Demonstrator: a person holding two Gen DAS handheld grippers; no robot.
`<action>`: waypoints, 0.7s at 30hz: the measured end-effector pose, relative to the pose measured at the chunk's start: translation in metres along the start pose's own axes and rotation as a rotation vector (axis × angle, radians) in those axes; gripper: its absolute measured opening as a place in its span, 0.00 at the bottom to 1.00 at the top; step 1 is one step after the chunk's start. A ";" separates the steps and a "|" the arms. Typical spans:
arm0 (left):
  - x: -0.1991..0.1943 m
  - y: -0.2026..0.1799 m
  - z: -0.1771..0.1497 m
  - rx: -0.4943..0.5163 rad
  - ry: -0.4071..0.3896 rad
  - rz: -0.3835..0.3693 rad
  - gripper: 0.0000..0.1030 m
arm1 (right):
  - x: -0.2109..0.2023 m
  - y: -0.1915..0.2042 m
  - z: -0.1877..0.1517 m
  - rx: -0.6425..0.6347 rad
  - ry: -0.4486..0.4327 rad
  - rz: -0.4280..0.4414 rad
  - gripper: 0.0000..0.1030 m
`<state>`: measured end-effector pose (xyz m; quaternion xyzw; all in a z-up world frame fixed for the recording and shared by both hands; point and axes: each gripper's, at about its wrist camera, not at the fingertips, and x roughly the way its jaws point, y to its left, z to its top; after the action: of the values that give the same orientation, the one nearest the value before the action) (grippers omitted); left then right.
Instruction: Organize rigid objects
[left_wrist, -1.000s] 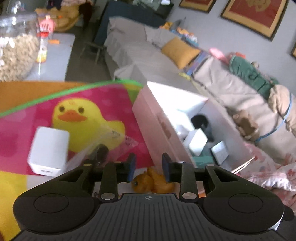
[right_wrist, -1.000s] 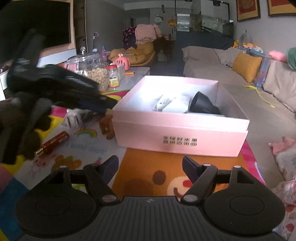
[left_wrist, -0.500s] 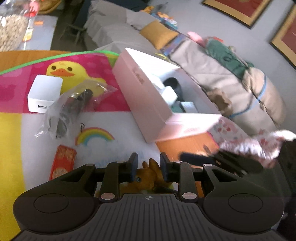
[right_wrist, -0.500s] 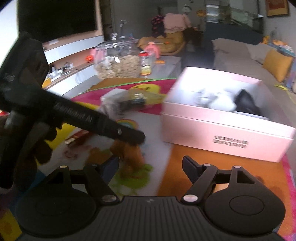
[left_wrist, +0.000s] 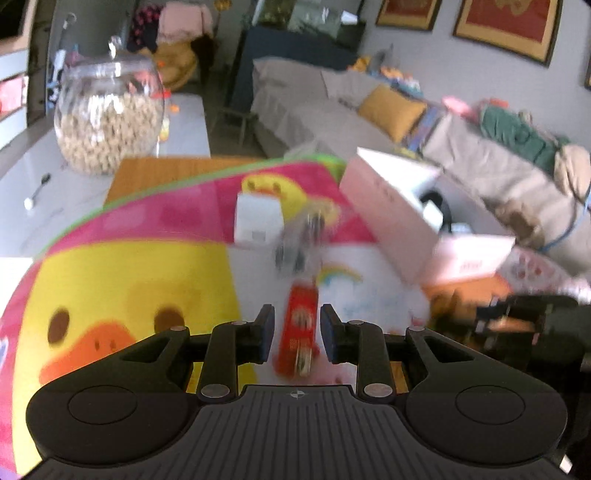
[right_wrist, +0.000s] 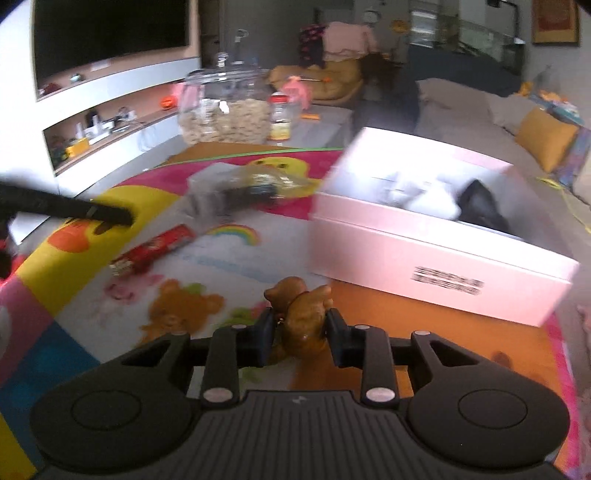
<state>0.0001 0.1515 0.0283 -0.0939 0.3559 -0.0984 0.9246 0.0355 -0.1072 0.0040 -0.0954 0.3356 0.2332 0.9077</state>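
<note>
brown toy dog (right_wrist: 303, 317) passed from left gripper (left_wrist: 294, 334) to right gripper (right_wrist: 298, 334), whose jaws just closed on it; left now empty, narrow gap, over red pack (left_wrist: 300, 328).

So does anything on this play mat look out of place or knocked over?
Nothing looks spilled or broken. Several things lie loose on the colourful duck-print mat outside the pink cardboard box: a red rectangular packet, a white cube-shaped charger and a clear plastic bag. The right claw grips a small brown dog figurine.
</note>
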 end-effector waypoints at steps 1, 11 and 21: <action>0.004 -0.002 -0.003 0.011 0.016 0.008 0.29 | -0.001 -0.003 0.000 0.008 0.001 -0.010 0.29; 0.026 -0.023 -0.012 0.074 -0.002 0.069 0.27 | -0.021 -0.004 0.030 0.008 -0.080 -0.001 0.43; 0.017 -0.008 -0.022 -0.002 -0.062 0.053 0.26 | 0.059 0.051 0.126 -0.020 0.093 0.176 0.48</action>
<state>-0.0034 0.1373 0.0032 -0.0885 0.3294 -0.0707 0.9374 0.1205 0.0003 0.0599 -0.0853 0.3821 0.3109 0.8661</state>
